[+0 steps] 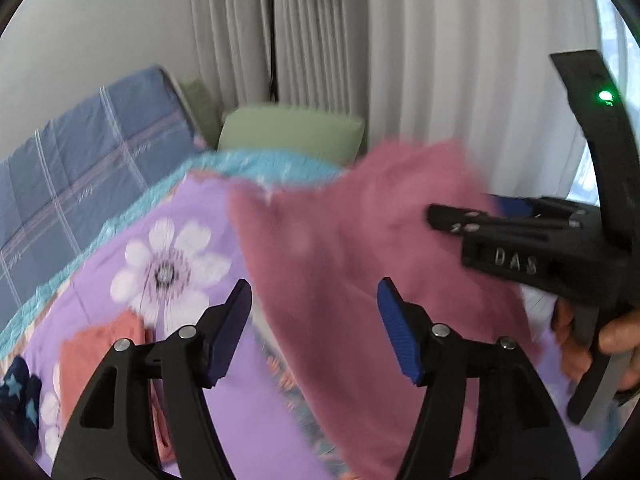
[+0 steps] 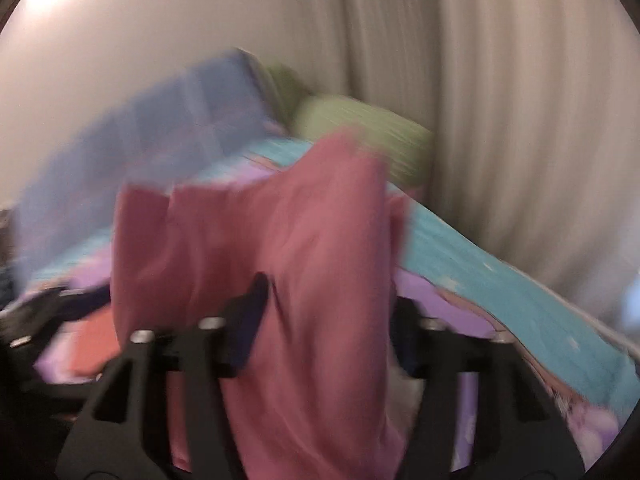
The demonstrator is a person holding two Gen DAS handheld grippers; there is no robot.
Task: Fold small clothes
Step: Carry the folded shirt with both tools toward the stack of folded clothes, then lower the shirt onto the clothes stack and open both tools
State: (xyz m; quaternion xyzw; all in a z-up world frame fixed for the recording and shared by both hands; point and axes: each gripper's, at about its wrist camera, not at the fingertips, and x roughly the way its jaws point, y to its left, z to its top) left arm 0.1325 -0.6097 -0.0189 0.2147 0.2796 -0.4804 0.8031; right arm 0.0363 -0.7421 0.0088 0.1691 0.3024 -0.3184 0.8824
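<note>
At the far left of your left view a dark blue garment with stars (image 1: 16, 396) lies on the purple flowered bedspread (image 1: 120, 240), and just right of it an orange garment (image 1: 100, 356). Behind them a blue checked quilt (image 1: 88, 168) rests against the wall, with a green pillow (image 1: 292, 132) beside it and white curtains (image 1: 440, 60) further right. Your left gripper (image 1: 314, 324) is released: its blue pads (image 1: 394, 336) stand apart with nothing pressed between them. The pink cloth (image 1: 340, 260) spreads over the bedspread ahead of it and to its right, blurred. At the right edge your hand (image 1: 608, 340) holds the right gripper (image 1: 460, 216), which reaches over the cloth's far side.

In your right view, heavily blurred, the right gripper (image 2: 328, 312) also stands wide. The pink cloth (image 2: 280, 260) hangs between its fingers (image 2: 250, 316), covering the right one; whether it touches either pad you cannot tell.
</note>
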